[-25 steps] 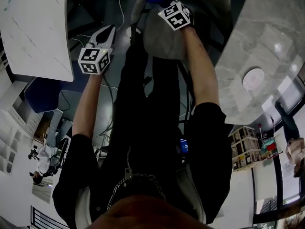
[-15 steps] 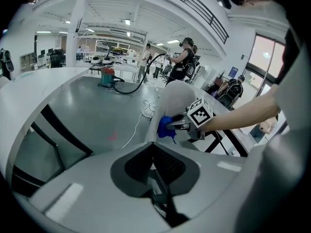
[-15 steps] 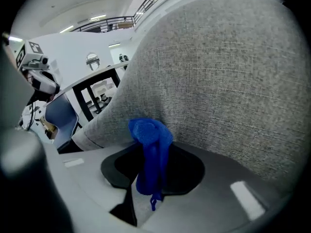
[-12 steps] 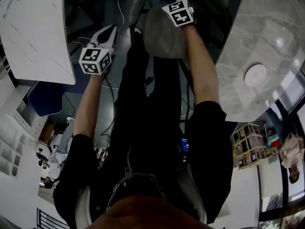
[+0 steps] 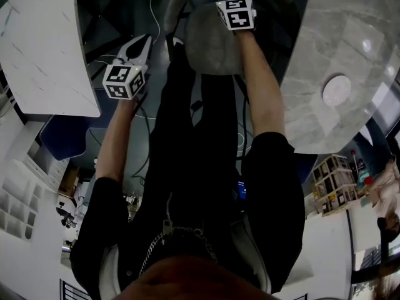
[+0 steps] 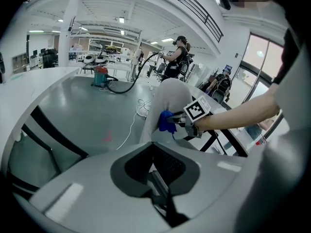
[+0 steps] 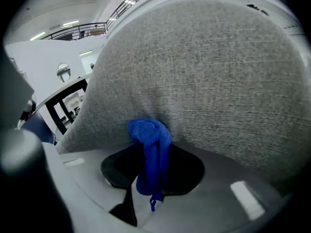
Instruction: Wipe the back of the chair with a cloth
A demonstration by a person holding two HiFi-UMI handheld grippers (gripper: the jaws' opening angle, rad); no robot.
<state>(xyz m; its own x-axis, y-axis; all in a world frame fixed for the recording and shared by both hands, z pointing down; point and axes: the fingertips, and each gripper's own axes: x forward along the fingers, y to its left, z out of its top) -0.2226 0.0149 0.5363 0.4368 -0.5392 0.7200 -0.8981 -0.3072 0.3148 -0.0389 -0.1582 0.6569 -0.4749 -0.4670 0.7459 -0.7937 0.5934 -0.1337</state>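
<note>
Cloth [image 7: 150, 149], blue and bunched into a wad, is pinched in the jaws of the right gripper [image 6: 176, 123]. Its rounded upper end is pressed against the grey woven chair back [image 7: 204, 81] and a loose tail hangs down at 6 o'clock in the right gripper view. In the head view the chair back [image 5: 209, 42] sits at 12 o'clock, directly ahead of the person, and the right arm reaches up to it, so the marker cube lies over its top edge. The left gripper [image 5: 142, 42] is held at about 10 o'clock, well apart from the chair, over the dark floor. Its jaws are drawn together with nothing between them. A pale marble table [image 5: 337, 42] curves in at 2 o'clock and a white tabletop [image 5: 44, 49] lies at 10 o'clock. From the left gripper view the cloth shows at 12 o'clock, touching the pale chair back.
</note>
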